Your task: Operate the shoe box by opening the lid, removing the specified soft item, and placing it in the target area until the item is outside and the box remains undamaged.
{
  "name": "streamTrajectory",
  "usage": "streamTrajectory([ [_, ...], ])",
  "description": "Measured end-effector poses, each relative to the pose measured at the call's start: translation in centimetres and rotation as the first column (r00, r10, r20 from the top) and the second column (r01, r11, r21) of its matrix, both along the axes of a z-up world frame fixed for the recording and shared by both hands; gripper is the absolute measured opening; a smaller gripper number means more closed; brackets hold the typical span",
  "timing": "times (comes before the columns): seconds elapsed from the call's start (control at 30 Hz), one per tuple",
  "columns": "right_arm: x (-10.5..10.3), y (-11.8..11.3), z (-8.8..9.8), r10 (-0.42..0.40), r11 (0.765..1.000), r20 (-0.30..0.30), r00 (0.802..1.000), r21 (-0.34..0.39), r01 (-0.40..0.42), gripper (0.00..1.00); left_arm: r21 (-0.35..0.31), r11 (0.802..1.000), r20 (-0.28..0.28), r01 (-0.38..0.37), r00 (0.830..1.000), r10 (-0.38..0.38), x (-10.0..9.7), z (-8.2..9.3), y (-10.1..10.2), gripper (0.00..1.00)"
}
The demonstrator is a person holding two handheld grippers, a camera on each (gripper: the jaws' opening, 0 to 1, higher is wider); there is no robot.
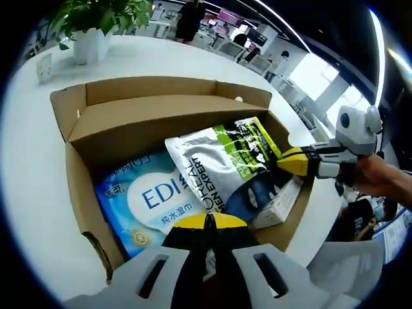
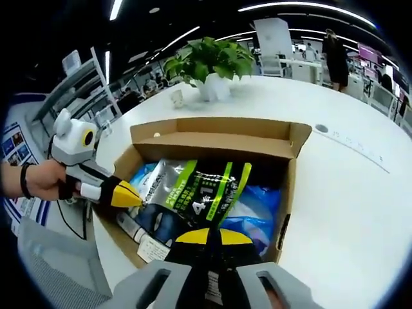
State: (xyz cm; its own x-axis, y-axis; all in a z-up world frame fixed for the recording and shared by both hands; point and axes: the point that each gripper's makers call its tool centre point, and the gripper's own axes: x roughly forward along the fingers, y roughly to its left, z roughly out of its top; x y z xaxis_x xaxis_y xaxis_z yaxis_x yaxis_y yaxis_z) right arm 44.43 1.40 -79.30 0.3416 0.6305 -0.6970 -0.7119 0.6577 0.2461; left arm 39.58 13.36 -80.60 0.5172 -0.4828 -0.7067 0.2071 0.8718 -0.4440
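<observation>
An open brown shoe box (image 1: 148, 106) (image 2: 212, 145) sits on a white table, its lid flap folded back. Inside, a soft silver pouch (image 1: 219, 167) (image 2: 193, 187) with green and black print lies across a blue wipes pack (image 1: 148, 199) (image 2: 257, 212) and a small white carton (image 1: 280, 203) (image 2: 138, 235). My left gripper (image 1: 207, 220) (image 2: 135, 195) is shut at the pouch's silver end. At the opposite, printed end, my right gripper (image 1: 283, 161) (image 2: 209, 233) is shut on the pouch's corner. A hand holds each tool.
The round white table (image 1: 26, 193) (image 2: 341, 193) stretches around the box. A potted plant (image 1: 90, 26) (image 2: 209, 64) and a small white cup (image 1: 44, 66) (image 2: 176, 98) stand beyond the box. Office desks and people are far behind.
</observation>
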Motion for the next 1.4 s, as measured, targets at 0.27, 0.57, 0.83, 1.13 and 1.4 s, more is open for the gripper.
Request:
streamTrajectory([
  [0.27, 0.0, -0.1, 0.2, -0.001, 1.0, -0.003, 1.0, 0.003, 0.001, 0.0, -0.005, 1.0, 0.014, -0.001, 1.0, 0.001, 0.1, 0.5, 0.0, 0.0],
  [0.57, 0.0, -0.4, 2.0, -0.009, 0.999, 0.022, 1.0, 0.046, 0.008, 0.0, -0.002, 1.0, 0.048, 0.017, 0.999, -0.017, 0.1, 2.2, -0.2, 0.0],
  [0.83, -0.3, -1.5, 3.5, -0.035, 0.997, 0.044, 0.998, 0.069, 0.032, 0.0, 0.009, 0.999, 0.086, 0.039, 0.995, -0.04, 0.3, 4.2, -1.1, 0.0],
  [1.13, -0.1, -4.3, 5.0, -0.089, 0.993, 0.073, 0.993, 0.086, 0.082, 0.0, 0.017, 0.996, 0.125, 0.088, 0.988, -0.089, 1.2, 6.1, -3.7, 0.0],
  [1.4, -0.6, -8.1, 5.4, -0.147, 0.986, 0.08, 0.986, 0.087, 0.14, 0.0, 0.015, 0.989, 0.137, 0.146, 0.98, -0.147, 1.5, 6.7, -7.5, 0.0],
])
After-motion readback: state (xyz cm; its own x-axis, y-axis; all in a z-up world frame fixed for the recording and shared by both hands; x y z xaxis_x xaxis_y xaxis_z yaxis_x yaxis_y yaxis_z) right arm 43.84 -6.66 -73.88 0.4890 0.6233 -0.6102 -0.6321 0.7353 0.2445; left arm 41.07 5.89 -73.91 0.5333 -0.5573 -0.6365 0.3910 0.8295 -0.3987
